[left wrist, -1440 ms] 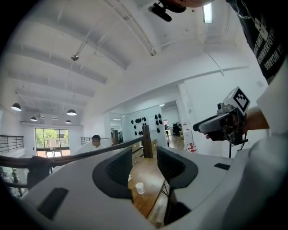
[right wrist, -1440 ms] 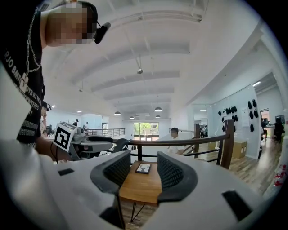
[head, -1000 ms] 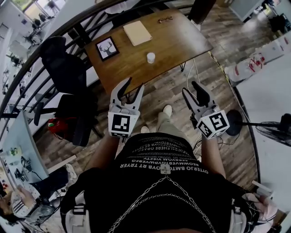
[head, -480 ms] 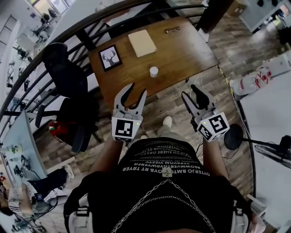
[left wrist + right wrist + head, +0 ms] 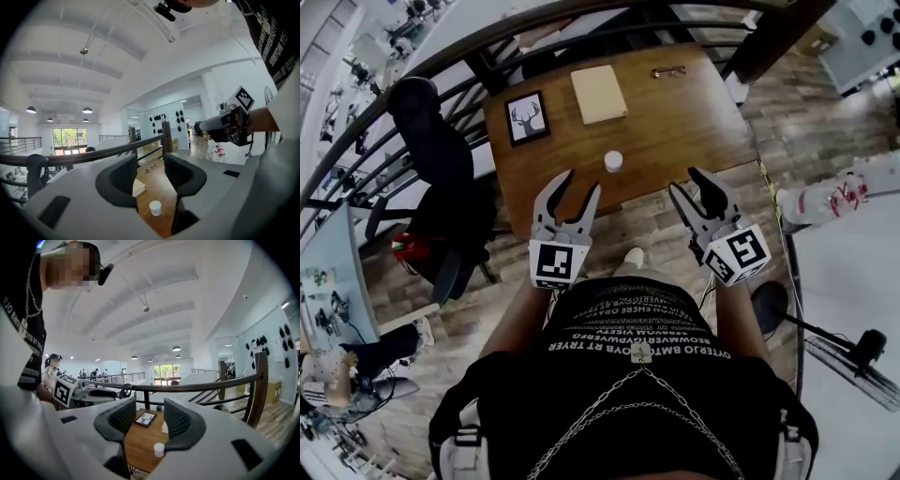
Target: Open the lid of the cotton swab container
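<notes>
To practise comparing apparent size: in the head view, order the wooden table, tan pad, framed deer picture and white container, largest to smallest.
1. wooden table
2. tan pad
3. framed deer picture, only slightly smaller than the pad
4. white container

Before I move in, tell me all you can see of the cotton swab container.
The cotton swab container is a small, white, round tub, plastic by the look, standing upright with its lid on. It sits near the person's edge of the wooden table, touched only by the tabletop. Its contents cannot be seen.
</notes>
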